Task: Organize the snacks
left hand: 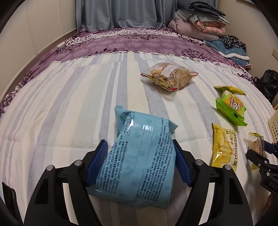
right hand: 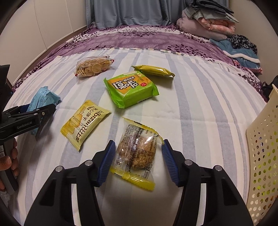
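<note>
On the striped bedsheet, my left gripper (left hand: 139, 147) stands open around a light blue snack pack (left hand: 139, 166); its blue pads flank the pack's sides. My right gripper (right hand: 138, 147) is open around a clear packet with a brown grain cake (right hand: 137, 153), with small gaps on both sides. A yellow biscuit packet (right hand: 85, 123), a green box pack (right hand: 130, 88), a gold bar (right hand: 154, 70) and a clear bag of round biscuits (right hand: 93, 67) lie beyond. The left gripper (right hand: 43, 113) and blue pack (right hand: 43, 99) show at the left of the right wrist view.
A cream perforated basket (right hand: 260, 153) stands at the right edge of the bed. Folded blankets and clothes (right hand: 208, 22) are piled at the far right. A purple floral sheet (right hand: 139, 40) covers the far bed, with a grey curtain (right hand: 128, 12) behind.
</note>
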Action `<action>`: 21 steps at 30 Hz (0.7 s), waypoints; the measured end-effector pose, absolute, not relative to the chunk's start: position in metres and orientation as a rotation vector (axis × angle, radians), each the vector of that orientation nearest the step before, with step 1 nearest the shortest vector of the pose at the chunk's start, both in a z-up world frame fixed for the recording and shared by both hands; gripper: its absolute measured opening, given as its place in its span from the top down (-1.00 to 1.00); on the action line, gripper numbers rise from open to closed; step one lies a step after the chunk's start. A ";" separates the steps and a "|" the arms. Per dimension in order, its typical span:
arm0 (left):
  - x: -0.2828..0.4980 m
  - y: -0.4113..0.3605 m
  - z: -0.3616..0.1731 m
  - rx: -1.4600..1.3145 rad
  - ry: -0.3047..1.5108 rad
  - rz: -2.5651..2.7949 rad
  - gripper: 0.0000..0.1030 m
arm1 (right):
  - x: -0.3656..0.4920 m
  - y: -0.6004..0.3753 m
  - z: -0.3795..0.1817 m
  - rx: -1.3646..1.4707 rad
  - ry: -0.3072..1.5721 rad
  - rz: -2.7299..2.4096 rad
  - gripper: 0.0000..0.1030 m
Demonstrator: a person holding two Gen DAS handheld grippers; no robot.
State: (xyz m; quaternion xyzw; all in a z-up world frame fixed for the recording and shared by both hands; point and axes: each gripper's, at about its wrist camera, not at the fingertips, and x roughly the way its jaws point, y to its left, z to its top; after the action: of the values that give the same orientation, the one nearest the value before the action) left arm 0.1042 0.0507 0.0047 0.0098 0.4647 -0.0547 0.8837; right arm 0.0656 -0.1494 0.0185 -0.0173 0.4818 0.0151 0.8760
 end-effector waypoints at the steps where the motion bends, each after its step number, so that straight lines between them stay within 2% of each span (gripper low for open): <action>1: 0.103 0.051 0.006 0.021 0.964 -0.112 -0.36 | 0.065 -0.149 0.019 -0.040 1.002 0.031 -0.06; 2: 0.102 0.051 0.008 0.020 0.962 -0.112 -0.32 | 0.064 -0.149 0.020 -0.034 0.998 0.040 -0.02; 4: 0.097 0.053 0.014 0.012 0.949 -0.117 -0.31 | 0.062 -0.151 0.022 -0.017 0.991 0.056 0.18; 21: 0.055 0.030 0.089 0.017 0.787 -0.198 -0.29 | 0.024 -0.167 0.070 0.065 0.859 0.079 0.20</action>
State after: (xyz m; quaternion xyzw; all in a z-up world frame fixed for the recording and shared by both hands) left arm 0.0553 0.0303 0.0892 0.0085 0.3828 -0.0961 0.9188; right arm 0.0237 -0.1670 0.0701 0.0316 0.4164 0.0382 0.9078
